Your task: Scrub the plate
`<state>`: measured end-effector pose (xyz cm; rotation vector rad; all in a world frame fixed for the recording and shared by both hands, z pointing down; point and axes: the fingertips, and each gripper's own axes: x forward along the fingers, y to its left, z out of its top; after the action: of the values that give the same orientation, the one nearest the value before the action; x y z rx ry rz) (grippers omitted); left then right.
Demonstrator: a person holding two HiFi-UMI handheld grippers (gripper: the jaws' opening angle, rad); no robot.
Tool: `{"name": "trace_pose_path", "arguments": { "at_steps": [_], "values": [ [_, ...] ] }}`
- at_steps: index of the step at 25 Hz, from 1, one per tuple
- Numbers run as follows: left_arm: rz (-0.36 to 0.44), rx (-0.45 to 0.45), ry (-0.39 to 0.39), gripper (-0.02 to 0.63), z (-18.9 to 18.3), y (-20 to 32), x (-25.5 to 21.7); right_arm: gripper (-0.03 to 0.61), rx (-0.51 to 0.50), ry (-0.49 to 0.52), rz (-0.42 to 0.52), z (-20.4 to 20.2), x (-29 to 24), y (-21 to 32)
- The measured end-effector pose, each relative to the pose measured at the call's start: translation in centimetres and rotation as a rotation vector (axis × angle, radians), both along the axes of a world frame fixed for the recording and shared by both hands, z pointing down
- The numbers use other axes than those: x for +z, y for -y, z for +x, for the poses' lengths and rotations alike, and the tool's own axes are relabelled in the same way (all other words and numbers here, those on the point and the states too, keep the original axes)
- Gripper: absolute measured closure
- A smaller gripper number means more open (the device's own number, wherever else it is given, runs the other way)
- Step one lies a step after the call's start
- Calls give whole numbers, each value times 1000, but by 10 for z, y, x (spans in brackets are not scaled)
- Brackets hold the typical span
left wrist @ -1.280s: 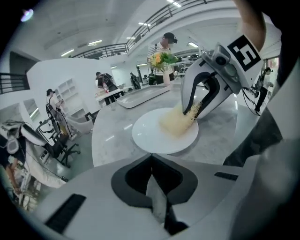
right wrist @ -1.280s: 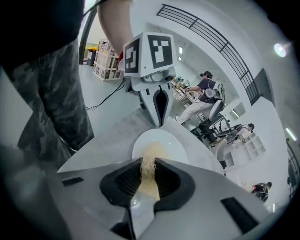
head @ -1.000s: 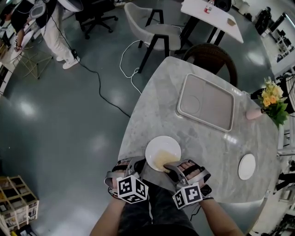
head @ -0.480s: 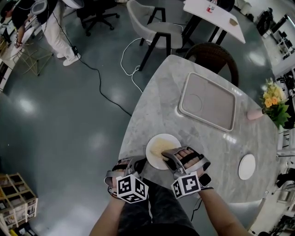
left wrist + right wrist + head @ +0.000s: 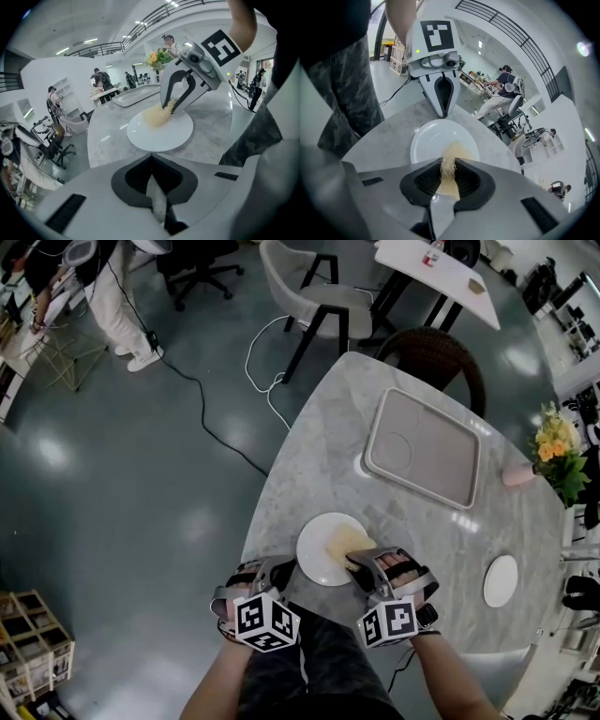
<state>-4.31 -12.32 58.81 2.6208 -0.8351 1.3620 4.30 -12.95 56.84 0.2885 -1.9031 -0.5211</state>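
Plate [image 5: 317, 554] sits at the near edge of the marble tabletop [image 5: 309, 456], right in front of us. Our right hand-held gripper [image 5: 362, 563] is clamped on a frayed yellowish scrub pad [image 5: 349, 540], which is pressed onto the plate's right side. Our left hand-held gripper [image 5: 284, 570] has its jaws together, tips right at the plate's left rim. The grey tray [image 5: 422, 446] is farther back, well apart.

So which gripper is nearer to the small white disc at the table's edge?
Right. The right gripper, holding a yellow pad on the plate, is left of the small white disc. The left gripper sits farther left, at the plate's left rim.
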Motion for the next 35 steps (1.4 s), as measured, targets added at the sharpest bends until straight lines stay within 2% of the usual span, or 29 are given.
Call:
{"name": "trace_pose_path", "arguments": {
  "at_steps": [11, 17, 21, 27, 30, 35],
  "values": [
    [2, 21, 9, 601, 2, 1, 2, 509, -27, 42, -131, -19, 2, -36],
    [7, 38, 25, 601, 4, 1, 1, 509, -21, 126, -201, -41, -3, -36],
    [7, 42, 29, 601, 3, 1, 0, 509, -69, 137, -156, -56, -8, -25],
    [16, 12, 32, 601, -3, 5, -1, 509, -260, 31, -22, -60, -4, -7],
    [20, 17, 33, 601, -3, 5, -2, 509, -268, 10, 17, -58, -5, 6],
    [10, 11, 25, 601, -2, 3, -1, 509, -223, -17, 67, -54, -3, 32]
  ]
}}
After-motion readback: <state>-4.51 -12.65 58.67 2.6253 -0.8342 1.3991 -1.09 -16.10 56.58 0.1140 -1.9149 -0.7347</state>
